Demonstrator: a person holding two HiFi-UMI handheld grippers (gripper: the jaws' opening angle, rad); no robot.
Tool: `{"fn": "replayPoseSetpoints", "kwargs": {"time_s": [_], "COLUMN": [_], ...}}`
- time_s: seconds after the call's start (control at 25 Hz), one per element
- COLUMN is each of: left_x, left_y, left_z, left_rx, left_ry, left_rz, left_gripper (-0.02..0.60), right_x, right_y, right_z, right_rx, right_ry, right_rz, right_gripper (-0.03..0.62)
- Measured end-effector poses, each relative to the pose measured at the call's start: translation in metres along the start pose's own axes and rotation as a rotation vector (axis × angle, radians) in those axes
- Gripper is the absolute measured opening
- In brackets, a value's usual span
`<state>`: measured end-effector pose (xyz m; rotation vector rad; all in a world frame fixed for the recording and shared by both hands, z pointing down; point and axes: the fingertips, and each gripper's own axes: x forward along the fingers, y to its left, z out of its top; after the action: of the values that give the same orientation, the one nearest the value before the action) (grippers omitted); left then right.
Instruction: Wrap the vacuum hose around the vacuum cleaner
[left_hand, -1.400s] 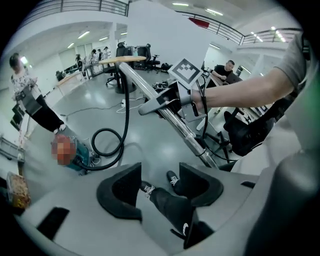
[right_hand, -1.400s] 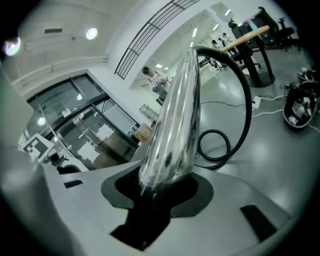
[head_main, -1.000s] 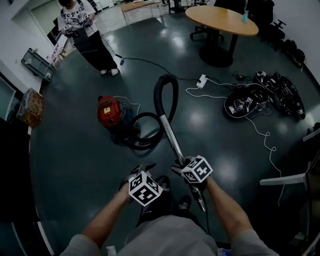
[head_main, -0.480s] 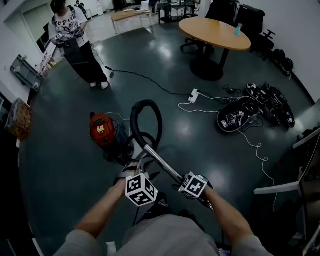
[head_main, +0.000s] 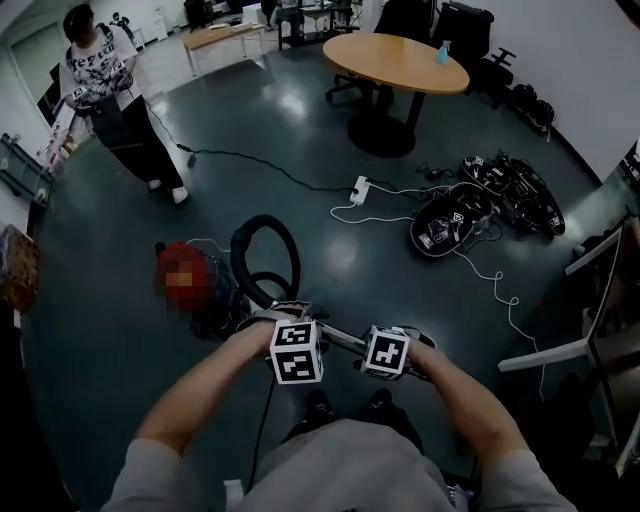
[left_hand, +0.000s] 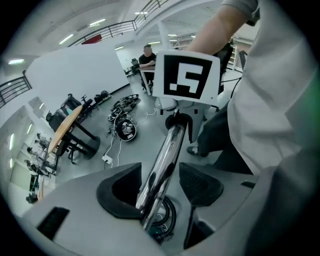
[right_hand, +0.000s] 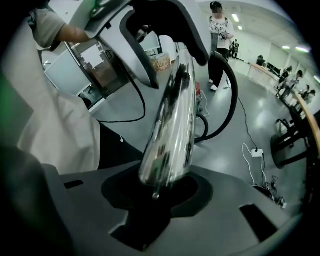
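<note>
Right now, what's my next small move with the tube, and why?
Probably close the left claw on the metal tube: it stands open around the tube, while only the right claw grips. Two holds should steady swinging the hose round the vacuum cleaner.

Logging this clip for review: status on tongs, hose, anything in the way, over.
Right tongs shut on chrome wand; left tongs open, wand between them. Hose arches up beside vacuum cleaner, not wrapped. Power strip lies beyond, apart from hose.

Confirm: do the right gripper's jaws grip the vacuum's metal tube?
Yes, the right gripper has its jaws closed on the metal tube, no gap showing.
</note>
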<state>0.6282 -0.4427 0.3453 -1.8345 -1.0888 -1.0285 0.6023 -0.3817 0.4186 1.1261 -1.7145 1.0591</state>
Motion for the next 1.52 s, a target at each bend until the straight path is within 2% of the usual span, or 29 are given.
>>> {"fn": "replayPoseSetpoints", "kwargs": {"time_s": [0.16,0.36,0.44,0.52,0.6,0.76,0.88,1.16,1.36,1.52], "left_x": [0.024,0.060,0.074,0.083,0.090,0.104,0.111,0.127,0.132,0.137], "left_y": [-0.003,0.002,0.001,0.003,0.009,0.026,0.032,0.042,0.053,0.068], "left_z": [0.012,0.029,0.037,0.048,0.061,0.083,0.096,0.126,0.140,0.155], "left_rx": [0.119,0.134,0.121,0.104,0.085,0.038,0.002,-0.079,-0.148,-0.196], "left_ry": [0.063,0.123,0.133,0.122,0.112,0.122,0.134,0.154,0.147,0.130], "left_rz": [-0.075,-0.157,-0.193,-0.210,-0.204,-0.196,-0.193,-0.166,-0.150,-0.129], "left_gripper": [0.242,0.239,0.172,0.153,0.152,0.149,0.147,0.147,0.147,0.146], "right_x": [-0.018,-0.039,-0.041,-0.042,-0.050,-0.063,-0.075,-0.101,-0.124,-0.148], "right_y": [-0.007,-0.020,-0.025,-0.032,-0.041,-0.071,-0.085,-0.116,-0.141,-0.160], "right_z": [-0.007,-0.019,-0.036,-0.054,-0.066,-0.086,-0.099,-0.134,-0.147,-0.154], "right_rx": [-0.028,-0.114,-0.132,-0.149,-0.170,-0.213,-0.216,-0.204,-0.243,-0.318], "right_ry": [0.053,0.075,0.105,0.131,0.133,0.077,0.009,-0.116,-0.168,-0.214], "right_rz": [0.012,0.015,0.025,0.051,0.065,-0.007,-0.026,-0.018,-0.110,-0.241], "right_gripper": [0.138,0.138,0.138,0.138,0.138,0.140,0.145,0.262,0.307,0.310]}}
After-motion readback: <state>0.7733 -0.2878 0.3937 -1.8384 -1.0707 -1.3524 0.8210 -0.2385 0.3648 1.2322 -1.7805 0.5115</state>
